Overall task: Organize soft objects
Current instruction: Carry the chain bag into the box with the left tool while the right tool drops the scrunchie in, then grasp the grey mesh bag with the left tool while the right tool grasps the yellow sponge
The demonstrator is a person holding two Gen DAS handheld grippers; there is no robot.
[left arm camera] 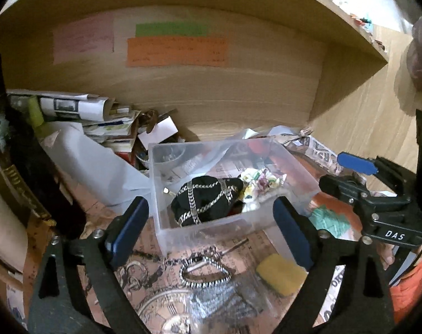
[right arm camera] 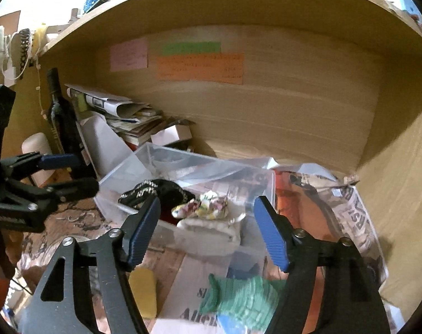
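Left gripper (left arm camera: 211, 231): black frame, dark blue pads, jaws spread wide, nothing between them. It hangs over the near wall of the clear rectangular plastic bin (left arm camera: 200, 231). Right gripper (right arm camera: 206, 229): same build, brighter blue pads, jaws well apart, empty too, aimed at the bin's near right corner. In the left wrist view the right gripper also shows at the right edge (left arm camera: 347, 172), and the left one shows at the left edge of the right wrist view (right arm camera: 71, 172).

Inside the bin: black soft cloth bundle with silver chain trim (left arm camera: 208, 199), lying toward the near left. Just beside it on the right, touching, a white floral-print fabric piece (left arm camera: 262, 181). Under that, pale cream knit fabric (right arm camera: 208, 229), shape unclear. Far left corner of the bin holds some clear plastic item, blurred.

On the desk near the bin: yellow rectangular sponge (left arm camera: 280, 274) at near right in the left wrist view; green ribbed knit cloth (right arm camera: 244, 297) right of it, outside the bin. A silver-and-black braided chain loop (left arm camera: 204, 271) lies near the bin's front wall on a patterned paper cover (left arm camera: 161, 250).

Farther out: stack of papers and magazines (left arm camera: 80, 108) at far left, dark glass wine bottle (right arm camera: 62, 117) upright at left, newspaper sheets (right arm camera: 353, 208) to the right. Pink, green and orange paper notes (left arm camera: 177, 51) stuck on the wooden back panel (left arm camera: 238, 97).
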